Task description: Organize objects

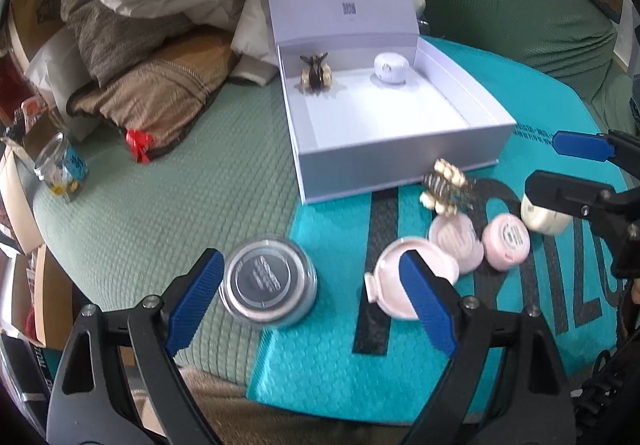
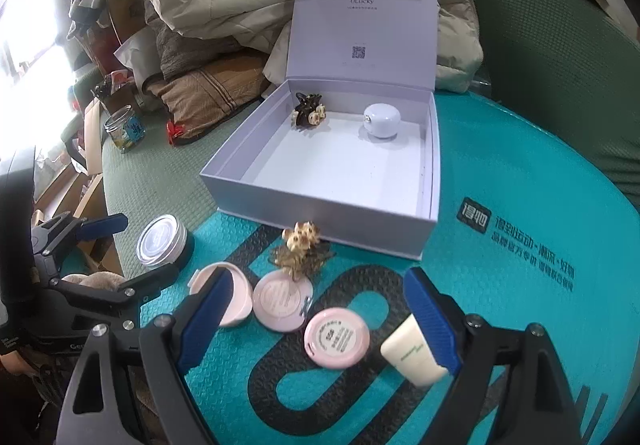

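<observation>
An open white gift box [image 1: 404, 169] [image 2: 320, 221] holds a dark hair claw [image 1: 316, 73] [image 2: 309, 109] and a small white round case [image 1: 391, 68] [image 2: 382, 119]. In front of it on the teal mat lie a beige hair claw [image 1: 442, 187] [image 2: 302, 247], three pink compacts [image 1: 414, 277] [image 2: 282, 301] [image 2: 336, 337], a cream tube [image 2: 412, 351] [image 1: 544, 219] and a black-lidded jar [image 1: 270, 287] [image 2: 162, 243]. My left gripper [image 1: 312, 303] is open, the jar by its left finger. My right gripper [image 2: 320, 325] is open above the compacts.
A teal printed mat [image 2: 520, 205] lies on a green quilted cover [image 1: 160, 185]. A glass jar [image 1: 62, 167] [image 2: 125, 129] stands at the left. Piled jackets and a cushion [image 1: 160, 25] [image 2: 200, 5] lie behind the box.
</observation>
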### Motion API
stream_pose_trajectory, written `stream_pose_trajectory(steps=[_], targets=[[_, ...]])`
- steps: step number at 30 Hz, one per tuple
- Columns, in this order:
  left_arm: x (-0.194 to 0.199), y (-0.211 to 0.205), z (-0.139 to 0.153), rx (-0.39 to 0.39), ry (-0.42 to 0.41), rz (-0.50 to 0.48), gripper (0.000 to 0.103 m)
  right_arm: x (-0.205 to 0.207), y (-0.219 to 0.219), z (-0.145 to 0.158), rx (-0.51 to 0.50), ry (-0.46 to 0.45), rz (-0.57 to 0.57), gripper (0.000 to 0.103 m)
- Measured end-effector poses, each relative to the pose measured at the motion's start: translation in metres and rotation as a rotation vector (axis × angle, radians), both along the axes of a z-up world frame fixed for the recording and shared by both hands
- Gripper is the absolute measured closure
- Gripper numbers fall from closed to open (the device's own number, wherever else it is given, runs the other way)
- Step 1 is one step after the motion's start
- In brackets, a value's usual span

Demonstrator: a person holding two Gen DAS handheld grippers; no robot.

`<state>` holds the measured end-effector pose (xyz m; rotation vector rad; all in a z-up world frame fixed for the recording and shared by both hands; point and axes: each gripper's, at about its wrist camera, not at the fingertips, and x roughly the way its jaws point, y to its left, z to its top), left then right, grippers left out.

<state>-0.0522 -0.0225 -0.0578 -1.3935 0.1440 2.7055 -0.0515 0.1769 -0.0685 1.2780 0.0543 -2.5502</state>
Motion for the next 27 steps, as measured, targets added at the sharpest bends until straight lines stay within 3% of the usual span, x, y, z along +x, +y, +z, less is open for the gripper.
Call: stream_pose_trajectory(steps=[13,27], targets=[[0.024,0.001,0.0,0.08,-0.013,0.017,0.014,0.031,0.011,0.001,-0.006,0.007,-0.002,0.015],[0.041,0.004,-0.012,0.177,-0.066,0.03,0.014,0.048,0.034,-0.035,-0.049,-0.076,-0.049,0.015]])
